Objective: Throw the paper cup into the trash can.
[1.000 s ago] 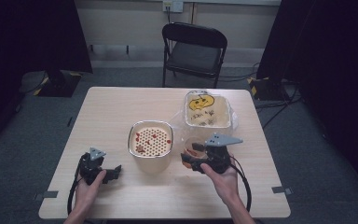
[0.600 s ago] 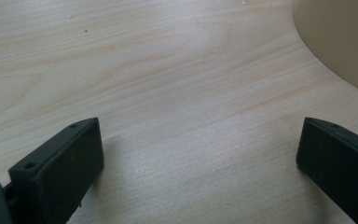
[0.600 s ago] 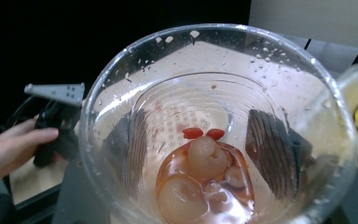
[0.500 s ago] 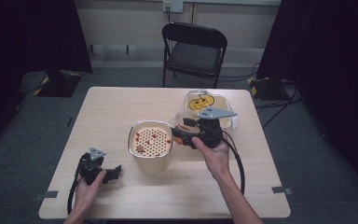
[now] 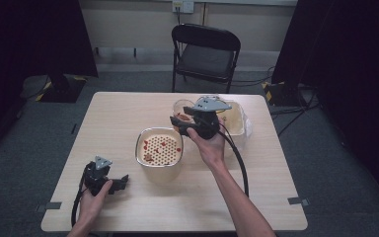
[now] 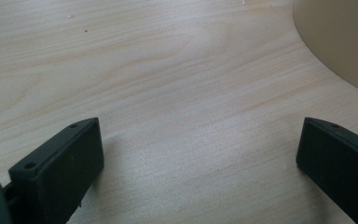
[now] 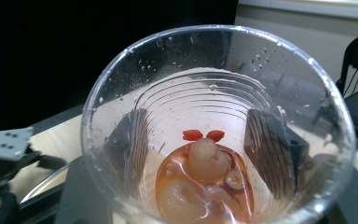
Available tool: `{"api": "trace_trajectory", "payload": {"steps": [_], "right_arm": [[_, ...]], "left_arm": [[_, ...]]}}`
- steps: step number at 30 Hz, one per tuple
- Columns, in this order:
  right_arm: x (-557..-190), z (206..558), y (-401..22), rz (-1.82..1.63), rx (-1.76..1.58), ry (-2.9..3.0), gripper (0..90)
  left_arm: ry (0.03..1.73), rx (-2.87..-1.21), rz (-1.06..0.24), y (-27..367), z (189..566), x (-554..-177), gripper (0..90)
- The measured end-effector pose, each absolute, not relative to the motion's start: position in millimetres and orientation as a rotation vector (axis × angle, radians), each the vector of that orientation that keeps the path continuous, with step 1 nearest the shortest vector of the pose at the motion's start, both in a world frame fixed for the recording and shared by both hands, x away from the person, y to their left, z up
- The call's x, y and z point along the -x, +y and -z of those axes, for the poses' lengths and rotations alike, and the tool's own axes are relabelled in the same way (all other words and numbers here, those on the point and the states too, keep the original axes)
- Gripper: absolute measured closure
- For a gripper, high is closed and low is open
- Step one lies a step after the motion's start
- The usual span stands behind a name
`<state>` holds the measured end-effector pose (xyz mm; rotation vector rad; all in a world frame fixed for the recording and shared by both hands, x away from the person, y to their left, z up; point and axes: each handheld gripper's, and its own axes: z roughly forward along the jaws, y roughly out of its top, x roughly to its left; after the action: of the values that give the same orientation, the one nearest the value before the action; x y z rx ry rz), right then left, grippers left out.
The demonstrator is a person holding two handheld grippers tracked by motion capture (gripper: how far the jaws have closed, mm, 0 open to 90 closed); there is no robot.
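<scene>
My right gripper (image 5: 183, 118) is shut on a clear plastic cup (image 5: 181, 109), held in the air just behind and right of the strainer bowl (image 5: 160, 147). Its jaws have just been closing a little further on the cup. In the right gripper view the cup (image 7: 214, 84) has its mouth toward the camera. It holds orange liquid, pale round pieces (image 7: 205, 161) and small red bits, and both jaws show through its wall. The bowl has a cream perforated insert with red bits on it. My left gripper (image 5: 120, 180) rests on the table at the front left, its jaws open (image 6: 200, 163) over bare wood.
A cream container (image 5: 237, 118) in clear plastic wrap stands at the back right of the wooden table (image 5: 128, 113), just behind my right hand. A black folding chair (image 5: 205, 54) stands beyond the far edge. The bowl's wall (image 6: 345, 42) rises ahead of the left gripper.
My right gripper has carried the cup up and toward the back of the table, from the bowl's front right to behind its right rim. The left gripper has stayed put.
</scene>
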<state>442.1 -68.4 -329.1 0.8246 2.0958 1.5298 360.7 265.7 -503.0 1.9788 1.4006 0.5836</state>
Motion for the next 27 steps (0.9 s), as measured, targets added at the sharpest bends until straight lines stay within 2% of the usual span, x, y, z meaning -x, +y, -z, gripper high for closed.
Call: {"api": "trace_trajectory", "payload": {"steps": [8,12,27], "right_arm": [[-450,330,-57,-1.456,-0.773,2.068,41.0],[-451,336,-48,-1.244,-0.689,2.067,42.0],[-444,340,-18,-0.816,-0.363,2.064,44.1]], "left_arm": [[1.401,-1.979,-0.583,266,503,-361,0.1],[1.4,-1.979,-0.583,266,503,-361,0.1],[1.4,-1.979,-0.583,266,503,-361,0.1]]}}
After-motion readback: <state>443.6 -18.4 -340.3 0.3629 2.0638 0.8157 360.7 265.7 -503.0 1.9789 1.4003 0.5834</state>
